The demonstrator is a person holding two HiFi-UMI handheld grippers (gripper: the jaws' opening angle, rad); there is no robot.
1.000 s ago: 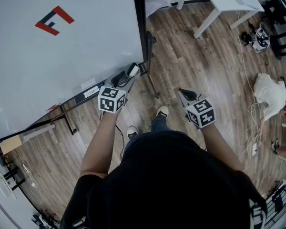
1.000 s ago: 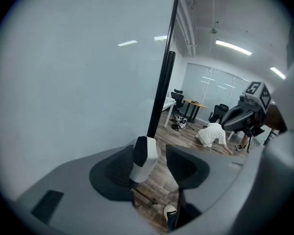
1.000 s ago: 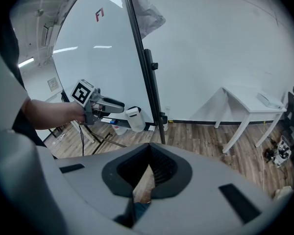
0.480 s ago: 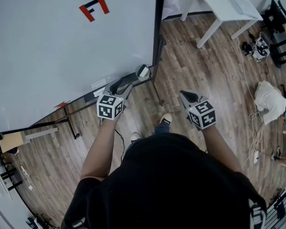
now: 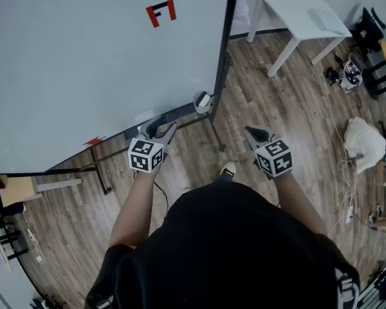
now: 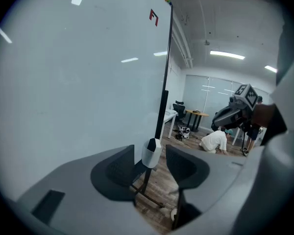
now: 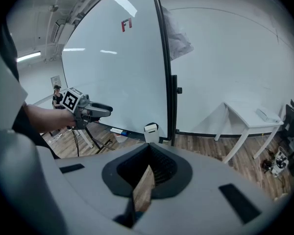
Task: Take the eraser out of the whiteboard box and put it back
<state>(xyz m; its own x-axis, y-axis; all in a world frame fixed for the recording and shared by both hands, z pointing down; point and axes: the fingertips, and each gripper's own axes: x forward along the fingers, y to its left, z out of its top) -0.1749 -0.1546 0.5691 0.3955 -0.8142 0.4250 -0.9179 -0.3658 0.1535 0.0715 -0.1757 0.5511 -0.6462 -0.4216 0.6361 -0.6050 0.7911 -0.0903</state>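
Note:
A small white whiteboard box [image 5: 202,102] hangs at the lower right corner of the whiteboard [image 5: 83,76], next to its black frame post. A dark piece, apparently the eraser [image 7: 151,125], shows at the box's top. My left gripper [image 5: 159,129] is open and empty, a short way back from the box and pointing at it. In the left gripper view the box [image 6: 151,153] shows through the gap of that gripper [image 6: 149,168], beyond the fingers. My right gripper [image 5: 253,132] is shut on nothing, held over the floor to the right of the box [image 7: 151,131].
The whiteboard's black stand legs [image 5: 213,131] spread on the wooden floor below the box. A white table [image 5: 296,11] stands at the back right. A person in white [image 5: 363,137] crouches on the floor at the far right, near cables and chairs.
My left gripper was up against the box a second ago and has drawn back from it, down and to the left. The right gripper has hardly moved.

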